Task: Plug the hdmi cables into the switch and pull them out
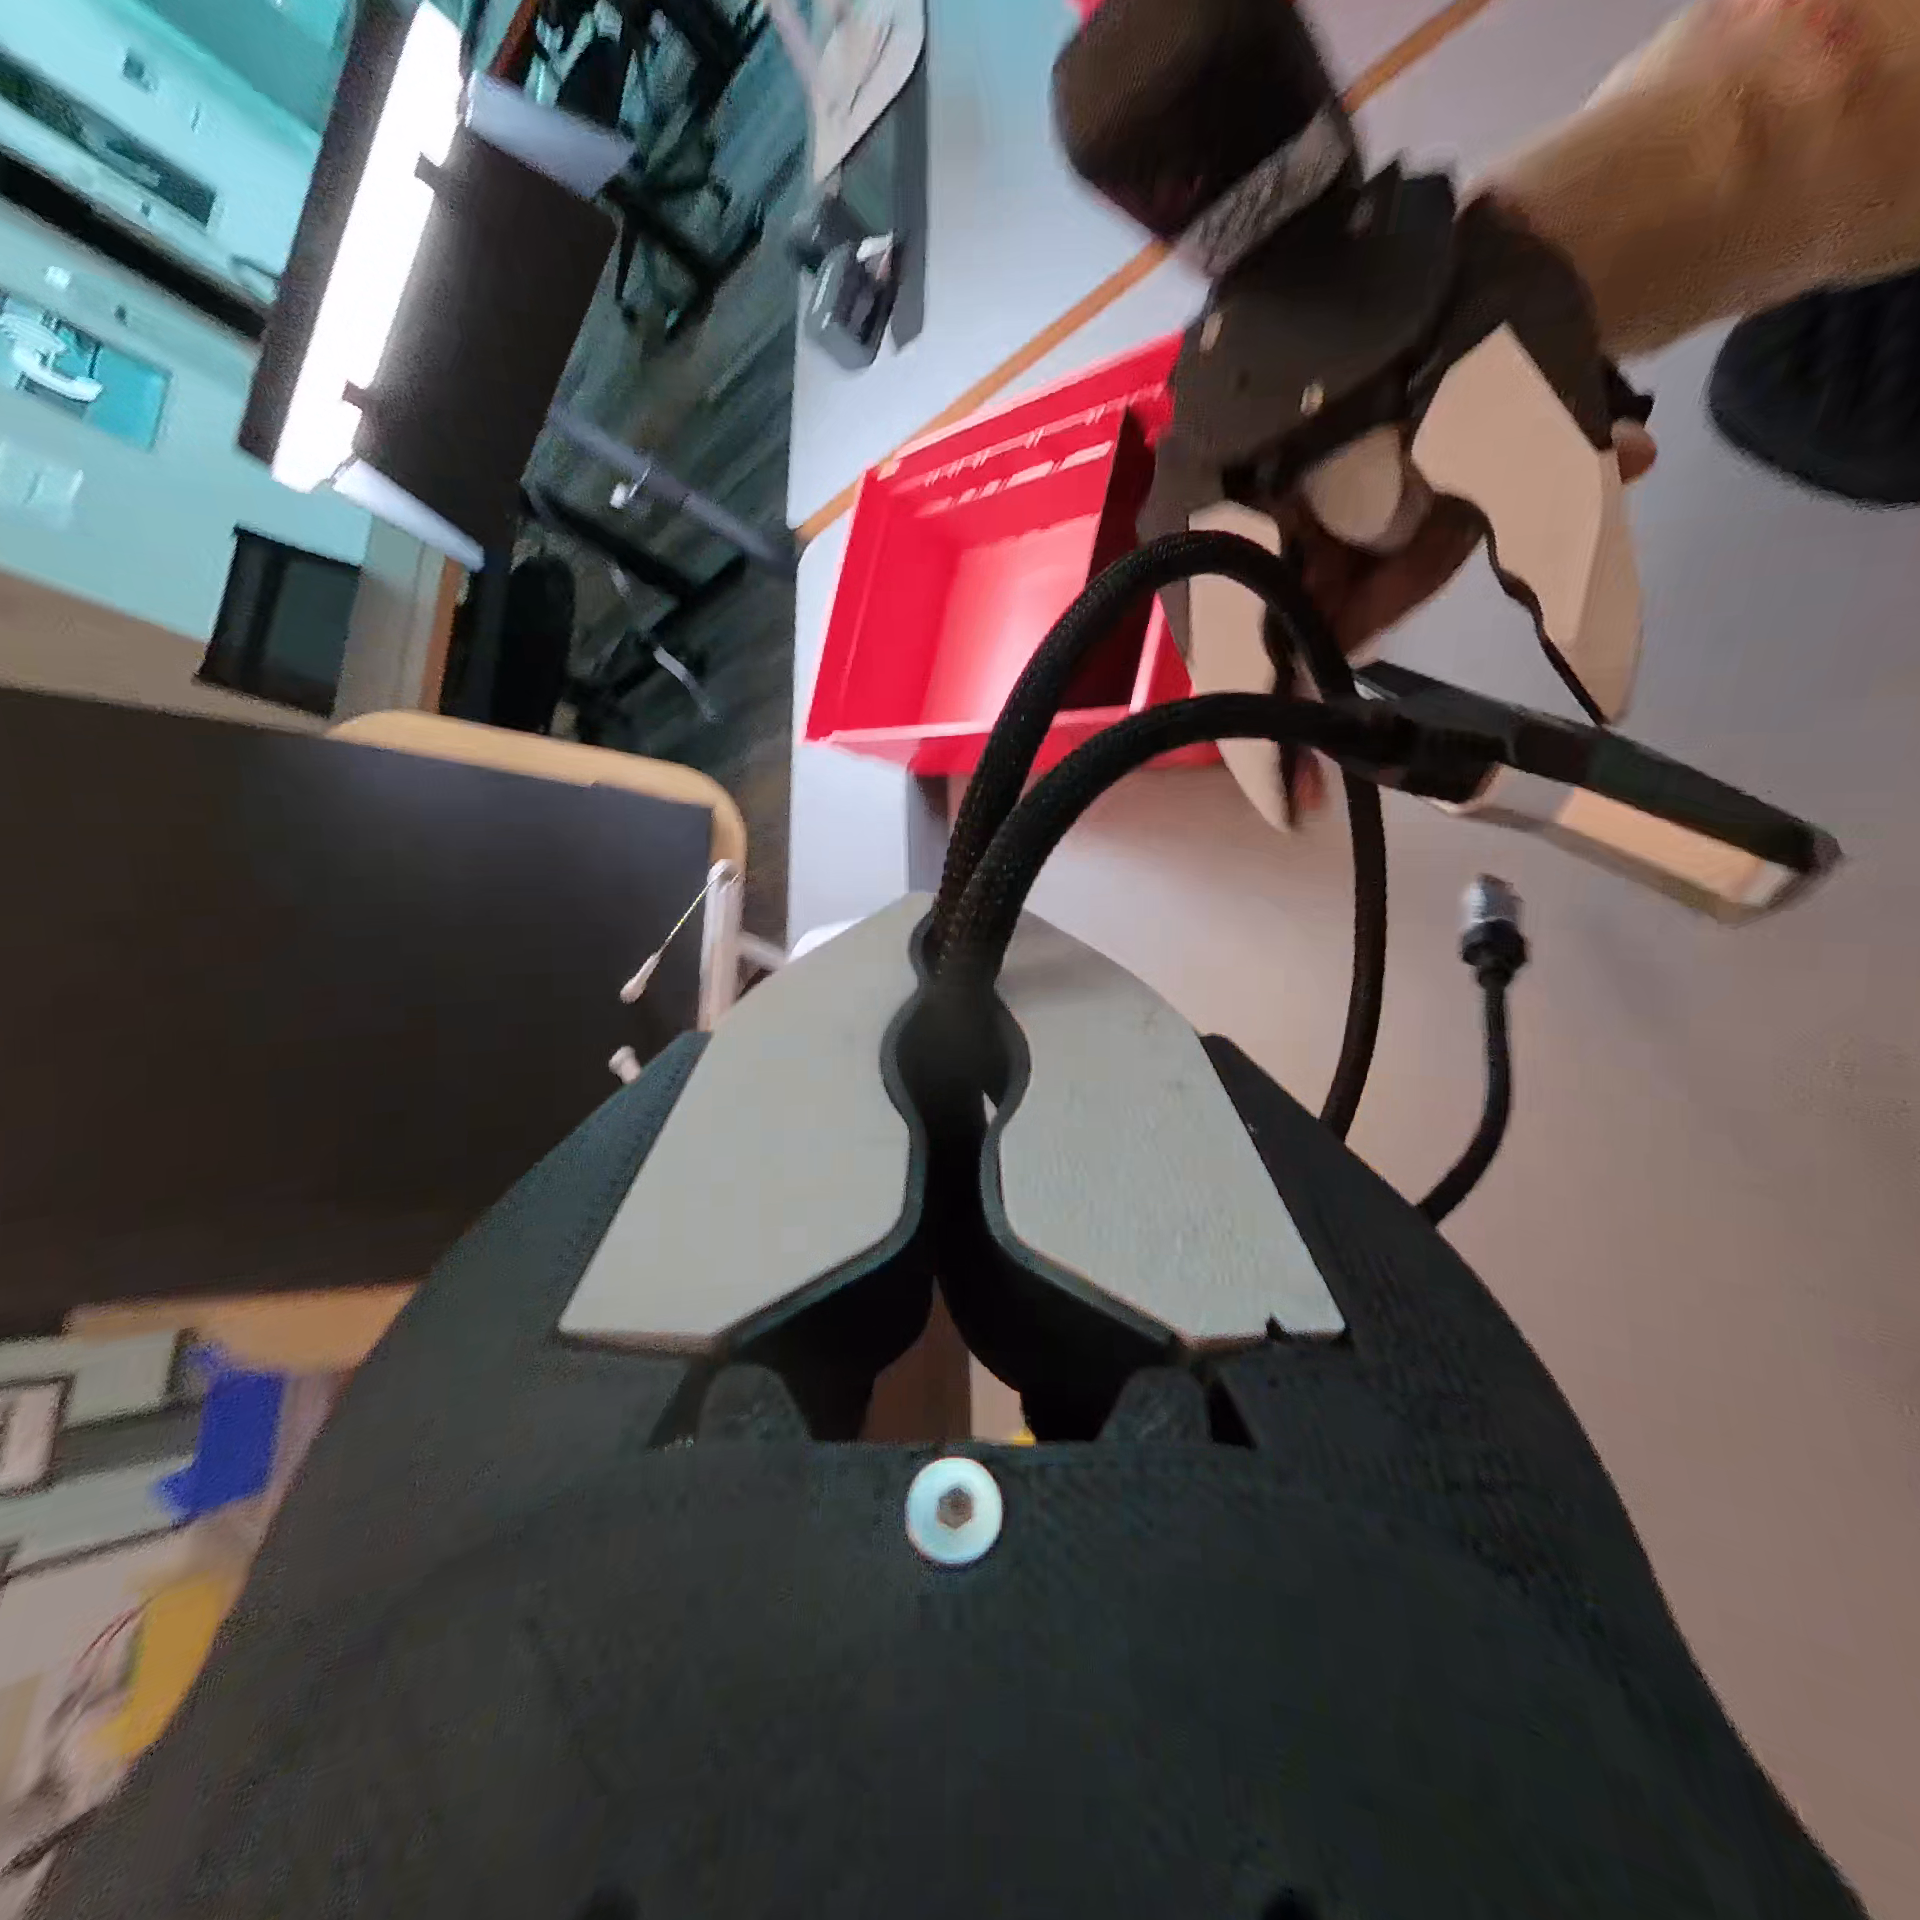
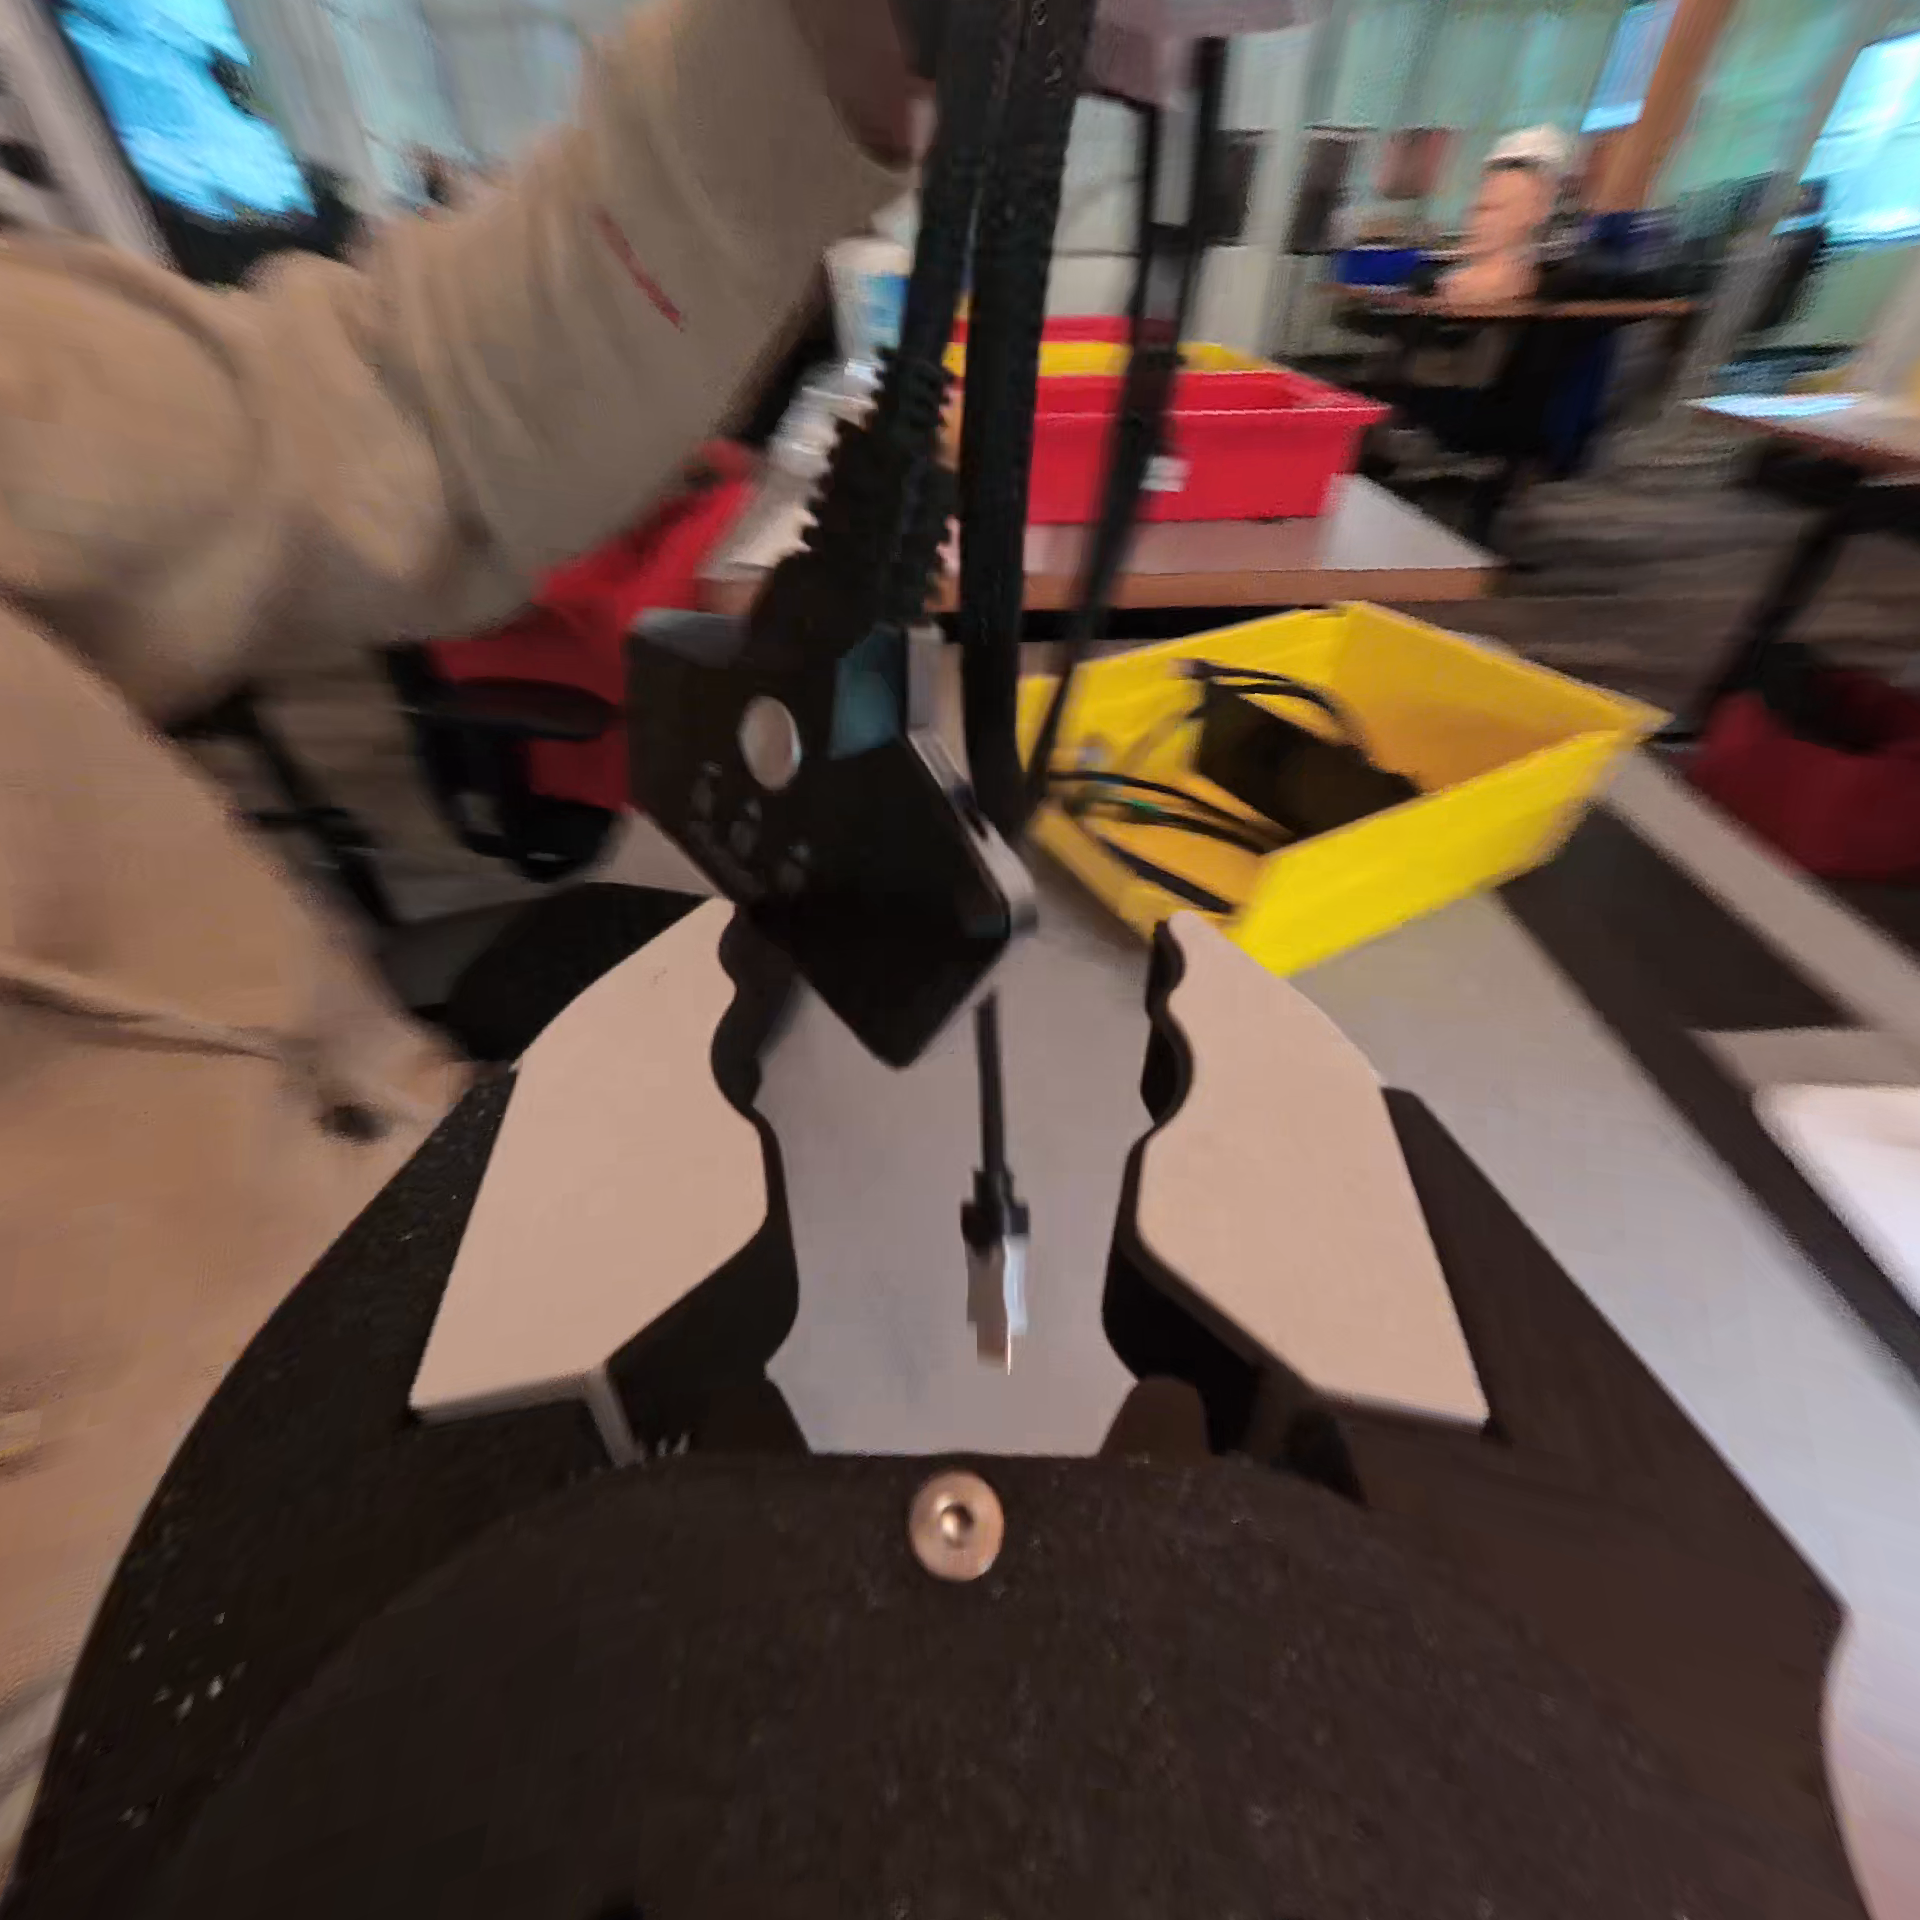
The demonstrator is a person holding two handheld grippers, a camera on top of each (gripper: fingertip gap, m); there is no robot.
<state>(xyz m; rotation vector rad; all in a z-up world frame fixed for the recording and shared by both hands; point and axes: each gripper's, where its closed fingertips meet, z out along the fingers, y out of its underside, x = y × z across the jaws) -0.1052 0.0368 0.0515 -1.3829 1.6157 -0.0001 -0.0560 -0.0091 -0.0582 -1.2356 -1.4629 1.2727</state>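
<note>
My left gripper [image 1: 961, 935] is shut on two black braided hdmi cables [image 1: 1039, 707] that arc up and right from its fingertips. They lead to the black switch [image 1: 1621, 774], which hangs in the air. A thin cable with a small silver plug [image 1: 1493, 920] dangles below it. My right gripper [image 1: 1392, 623], held by a hand, is beside the switch. In the right wrist view my right gripper [image 2: 945, 935] is open, and the switch [image 2: 831, 831] hangs tilted just past its fingertips, near the left finger. The cables [image 2: 997, 312] run up out of view and the plug [image 2: 995, 1278] hangs between the fingers.
A yellow bin [image 2: 1455, 831] with black cables stands on the grey table [image 2: 1558, 1143] to the right. Red bins [image 2: 1195, 436] sit on a table behind it, and a red bin [image 1: 977, 603] shows in the left wrist view. A beige sleeve [image 2: 312, 416] fills the left. Left tips to right tips: about 12 cm.
</note>
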